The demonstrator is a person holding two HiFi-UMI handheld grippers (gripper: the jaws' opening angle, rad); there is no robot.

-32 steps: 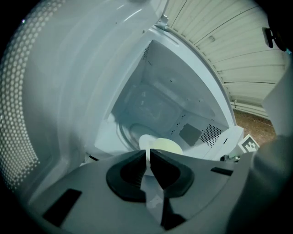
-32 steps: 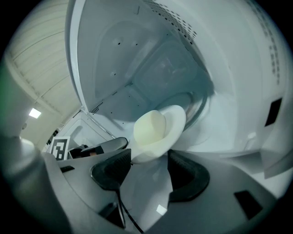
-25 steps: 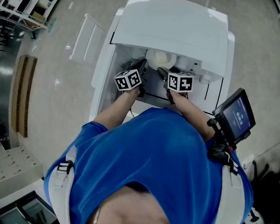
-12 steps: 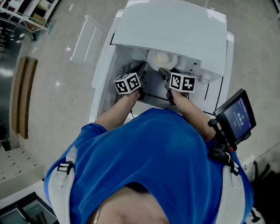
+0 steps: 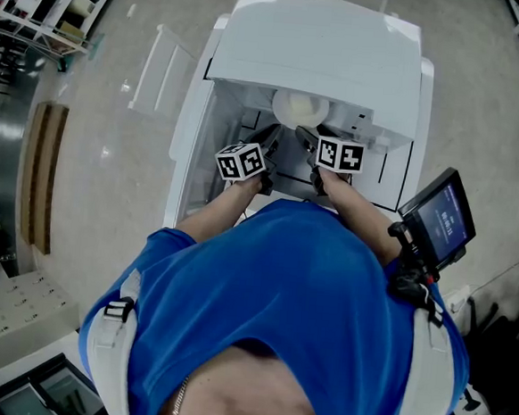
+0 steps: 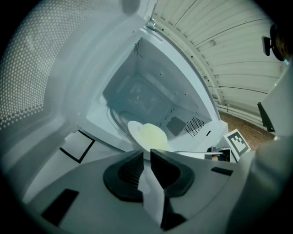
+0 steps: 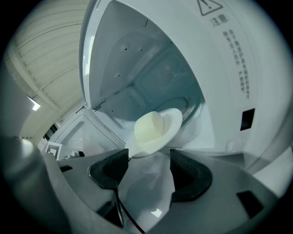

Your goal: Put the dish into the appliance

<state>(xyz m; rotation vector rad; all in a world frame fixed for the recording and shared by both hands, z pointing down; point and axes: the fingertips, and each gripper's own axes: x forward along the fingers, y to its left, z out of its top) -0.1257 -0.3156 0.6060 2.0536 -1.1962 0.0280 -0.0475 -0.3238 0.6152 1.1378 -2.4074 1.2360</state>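
at the appliance (image 5: 318, 50) mouth, the dish (image 5: 300, 110)

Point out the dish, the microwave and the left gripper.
dish (image 7: 153, 128): right gripper view, on its pale raised middle.
microwave (image 5: 317, 45): head view, on its top panel.
left gripper (image 6: 146, 152): left gripper view, midway between its fingertips, at the dish's rim.
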